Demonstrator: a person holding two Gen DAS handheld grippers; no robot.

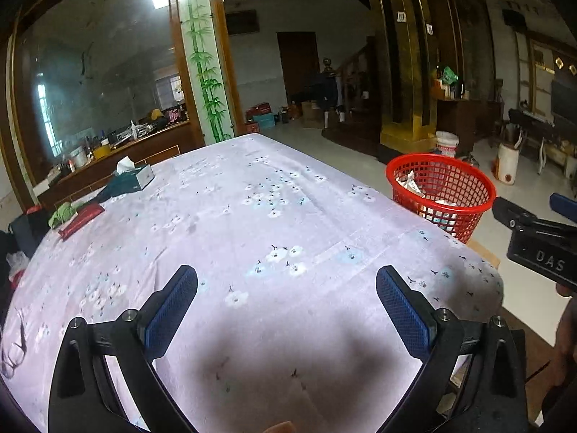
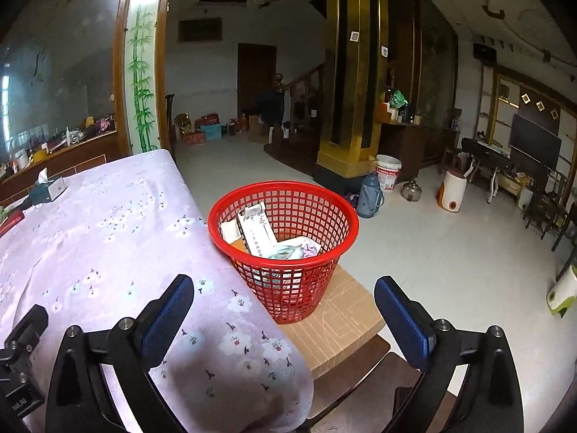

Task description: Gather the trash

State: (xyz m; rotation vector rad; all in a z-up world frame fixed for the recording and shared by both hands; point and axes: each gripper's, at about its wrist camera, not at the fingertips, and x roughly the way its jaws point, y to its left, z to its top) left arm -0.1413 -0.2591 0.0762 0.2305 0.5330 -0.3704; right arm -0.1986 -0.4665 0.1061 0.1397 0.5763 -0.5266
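Left gripper [image 1: 286,285] spread wide, empty, above flowered tablecloth [image 1: 252,216]. Right gripper [image 2: 285,296] also wide, holding nothing, at table corner. Red basket [image 2: 285,249] just beside table edge on cardboard box [image 2: 339,310], trash [image 2: 267,238] inside. Tissue box [image 1: 135,176] at far left of table.

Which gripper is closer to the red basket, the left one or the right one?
Right. The right gripper hangs open just before the red basket, at the table's corner. The left gripper, also open, sits farther back over the tablecloth, with the basket off to its right.
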